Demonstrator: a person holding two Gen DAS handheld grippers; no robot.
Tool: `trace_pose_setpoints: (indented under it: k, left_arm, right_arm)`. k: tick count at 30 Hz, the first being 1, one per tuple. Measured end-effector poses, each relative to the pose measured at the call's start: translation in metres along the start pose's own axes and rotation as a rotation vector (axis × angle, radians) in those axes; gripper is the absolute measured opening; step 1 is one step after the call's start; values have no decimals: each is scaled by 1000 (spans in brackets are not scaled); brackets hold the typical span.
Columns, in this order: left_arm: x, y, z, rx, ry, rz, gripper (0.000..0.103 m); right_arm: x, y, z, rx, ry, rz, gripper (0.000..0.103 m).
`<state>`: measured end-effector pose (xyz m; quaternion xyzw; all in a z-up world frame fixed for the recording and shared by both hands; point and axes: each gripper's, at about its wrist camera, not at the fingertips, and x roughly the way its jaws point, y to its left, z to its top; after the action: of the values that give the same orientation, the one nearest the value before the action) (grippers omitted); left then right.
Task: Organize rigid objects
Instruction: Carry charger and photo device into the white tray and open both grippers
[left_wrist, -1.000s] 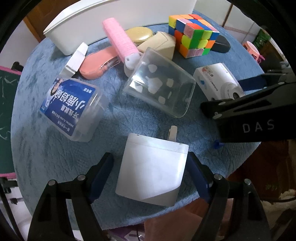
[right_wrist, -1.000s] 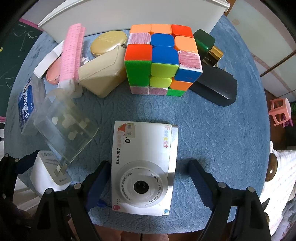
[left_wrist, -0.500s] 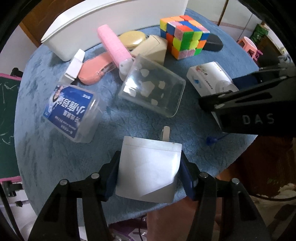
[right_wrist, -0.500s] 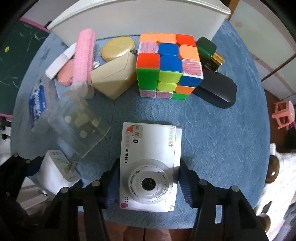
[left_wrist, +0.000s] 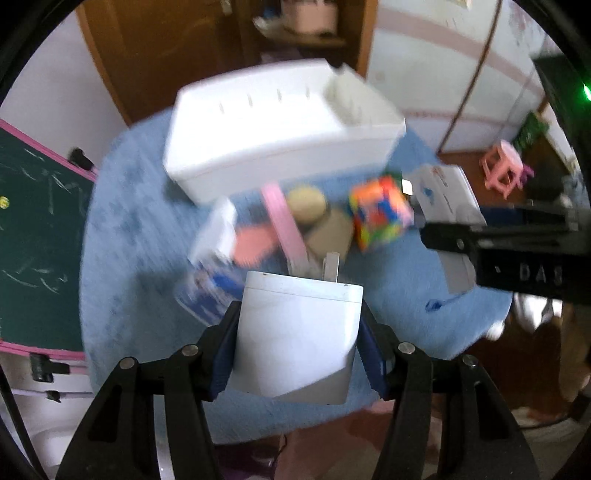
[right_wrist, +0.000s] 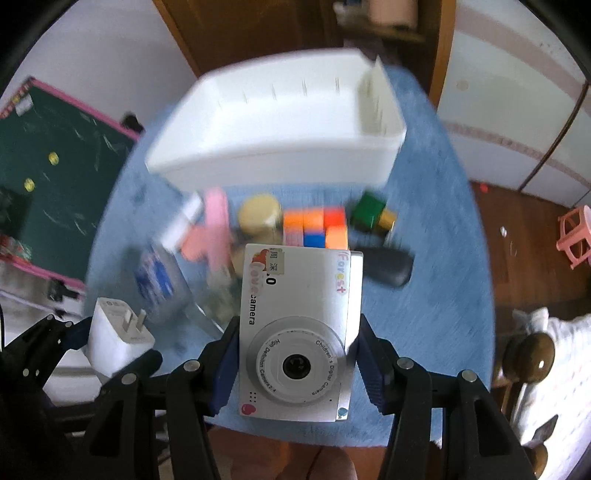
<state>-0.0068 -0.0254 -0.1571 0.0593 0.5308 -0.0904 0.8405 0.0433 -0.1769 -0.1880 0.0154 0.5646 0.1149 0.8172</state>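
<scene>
My left gripper (left_wrist: 297, 350) is shut on a white plug charger (left_wrist: 295, 336) and holds it in the air above the blue table; it also shows in the right wrist view (right_wrist: 114, 336). My right gripper (right_wrist: 295, 354) is shut on a white children's camera (right_wrist: 299, 332), lifted off the table; the camera also shows in the left wrist view (left_wrist: 443, 199). An empty white bin (left_wrist: 280, 129) stands at the back of the table, and also shows in the right wrist view (right_wrist: 280, 122).
On the blue cloth (right_wrist: 424, 314) lie a colour cube (right_wrist: 316, 227), a pink roller (right_wrist: 216, 225), a round cream case (right_wrist: 258, 214), a black mouse (right_wrist: 388, 266), a green bottle (right_wrist: 371, 212) and a blue-labelled floss box (right_wrist: 159, 277). A chalkboard (left_wrist: 33, 236) stands left.
Both grippers have lifted, the left with the charger and the right with the camera. The table objects now lie farther below and the white bin has come into full view.
</scene>
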Motion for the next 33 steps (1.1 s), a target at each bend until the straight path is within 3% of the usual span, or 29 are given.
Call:
trace_pose_setpoints:
  k: [8,17,26,33]
  left_arm:
    - [-64,27,63,-111,-174,21,62]
    - [-93,37,130,-120,-269,-54,62]
    - [-73,59,201,-106,-266,-81,62]
    - [-12,77,230,-116,-201,-101,62]
  right_arm:
    - [-78,8,42,-20,-200,47,58]
    - [-130,15,93,-23,-357,45,58]
    - [-127,16,162,53,-409,3,58]
    - [-81,11,199,114,-349,-19,58]
